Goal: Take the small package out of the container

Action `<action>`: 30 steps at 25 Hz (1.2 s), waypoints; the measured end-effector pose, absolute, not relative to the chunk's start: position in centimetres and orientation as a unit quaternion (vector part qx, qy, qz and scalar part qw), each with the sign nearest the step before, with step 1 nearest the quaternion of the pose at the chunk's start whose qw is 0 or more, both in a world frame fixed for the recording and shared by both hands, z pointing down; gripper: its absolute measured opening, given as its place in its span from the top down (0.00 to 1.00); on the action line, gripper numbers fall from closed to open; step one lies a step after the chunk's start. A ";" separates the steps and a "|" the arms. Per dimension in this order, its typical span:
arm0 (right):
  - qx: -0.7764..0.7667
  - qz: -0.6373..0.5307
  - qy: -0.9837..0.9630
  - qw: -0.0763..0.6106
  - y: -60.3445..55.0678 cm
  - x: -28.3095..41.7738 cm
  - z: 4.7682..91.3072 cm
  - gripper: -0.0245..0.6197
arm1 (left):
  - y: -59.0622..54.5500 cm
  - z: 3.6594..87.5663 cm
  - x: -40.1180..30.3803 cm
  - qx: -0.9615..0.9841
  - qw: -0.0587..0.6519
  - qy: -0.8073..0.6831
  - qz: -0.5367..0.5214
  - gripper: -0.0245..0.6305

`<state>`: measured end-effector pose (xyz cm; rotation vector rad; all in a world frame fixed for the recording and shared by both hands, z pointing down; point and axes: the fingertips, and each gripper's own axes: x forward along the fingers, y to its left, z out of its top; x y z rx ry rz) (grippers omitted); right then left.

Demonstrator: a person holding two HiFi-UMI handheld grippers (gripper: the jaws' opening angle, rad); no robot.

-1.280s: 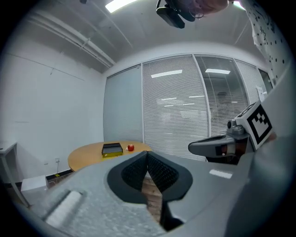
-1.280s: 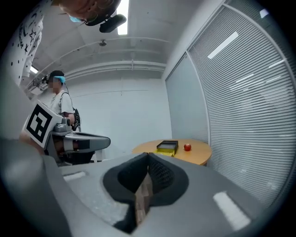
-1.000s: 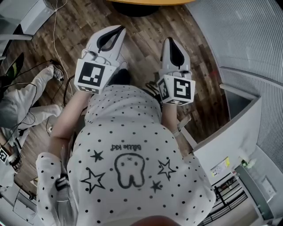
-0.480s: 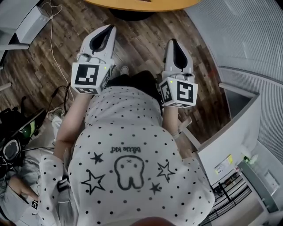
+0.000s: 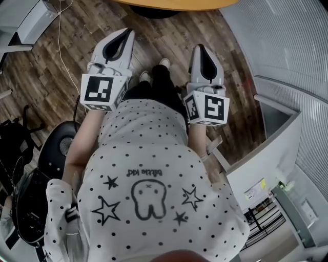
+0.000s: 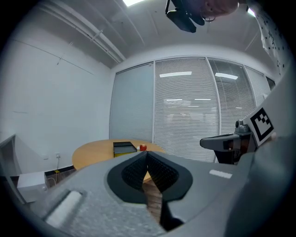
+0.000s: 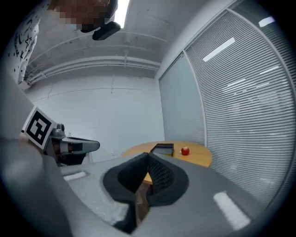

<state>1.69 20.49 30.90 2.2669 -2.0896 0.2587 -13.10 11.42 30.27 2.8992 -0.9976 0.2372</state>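
Note:
A dark, flat container [image 6: 125, 147] lies on a round wooden table [image 6: 92, 155] far ahead, with a small red round thing [image 6: 143, 147] beside it. The right gripper view shows the same container [image 7: 163, 149] and the red thing [image 7: 185, 151]. No package shows; the container's inside is hidden from here. In the head view only the table's edge [image 5: 174, 4] appears at the top. My left gripper [image 5: 129, 31] and right gripper [image 5: 198, 47] are held side by side over the wooden floor, short of the table. Both are shut and hold nothing.
A black office chair [image 5: 56, 148] stands at the left. A grey partition with a desk [image 5: 266, 153] lines the right, with slatted blinds [image 5: 287, 41] beyond it. The person's shoes [image 5: 154, 71] show between the grippers. Cables [image 5: 60, 30] run over the floor at the far left.
The floor has slid back under the grippers, and more of the table's edge shows at the top. The seated person at the left has dropped out of view and a chair has appeared. Both grippers stayed shut.

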 end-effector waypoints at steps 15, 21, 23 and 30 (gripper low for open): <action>0.706 0.103 -0.700 0.026 11.4 9.8 33.1 0.95 | 3.6 31.6 -5.7 0.927 0.062 -0.361 0.081 0.96; 0.704 0.086 -0.704 0.029 9.8 10.8 31.3 0.95 | 2.1 29.8 -5.1 0.925 0.055 -0.372 0.061 0.96; 0.700 0.083 -0.708 0.030 9.6 10.7 30.8 0.95 | 1.9 29.6 -5.3 0.922 0.055 -0.378 0.058 0.96; 0.680 0.079 -0.728 0.043 8.7 10.7 30.2 0.95 | 0.9 28.2 -6.3 0.917 0.034 -0.392 0.059 0.96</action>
